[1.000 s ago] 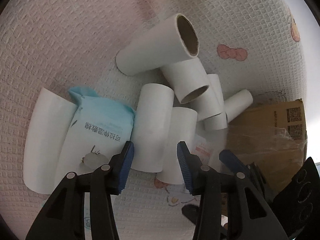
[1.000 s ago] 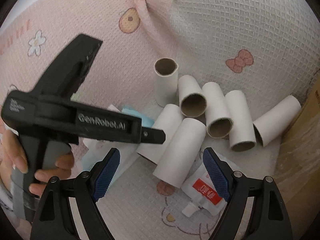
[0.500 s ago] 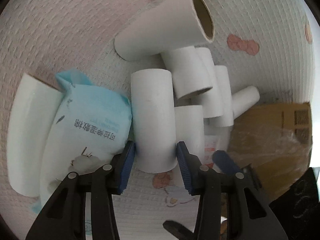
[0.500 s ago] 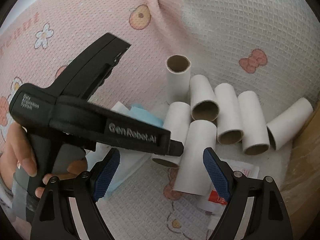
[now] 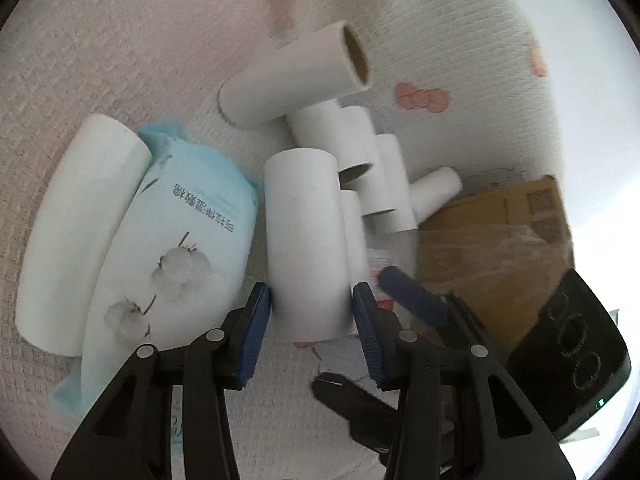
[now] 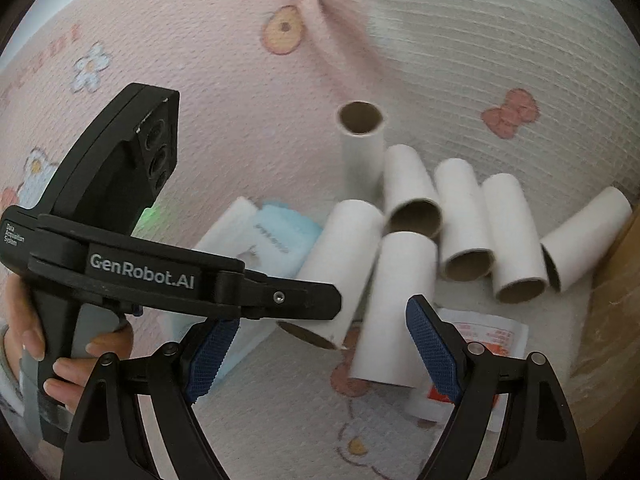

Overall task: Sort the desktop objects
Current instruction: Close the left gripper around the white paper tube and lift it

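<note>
Several white cardboard tubes lie in a loose pile on a pink-and-white waffle cloth (image 5: 100,60). My left gripper (image 5: 311,312) is open, its blue pads on either side of the near end of one tube (image 5: 304,240); I cannot tell whether they touch it. A pale blue cotton-pad pack (image 5: 192,240) lies just left of that tube, beside a thick white roll (image 5: 76,232). My right gripper (image 6: 320,356) is open wide and holds nothing. A second tube (image 6: 396,308) lies just ahead of its right pad. A hand (image 6: 24,340) holds the left gripper's black body (image 6: 140,276).
A brown cardboard box (image 5: 496,240) covered in clear film borders the pile on the right. A small white sachet with red print (image 6: 480,344) lies under the nearest tubes. One right gripper finger (image 5: 412,296) shows close beside my left gripper.
My left gripper has moved forward over the cloth, so the tube now lies between its pads. The right gripper has crept nearer the tube pile. Both stay open.
</note>
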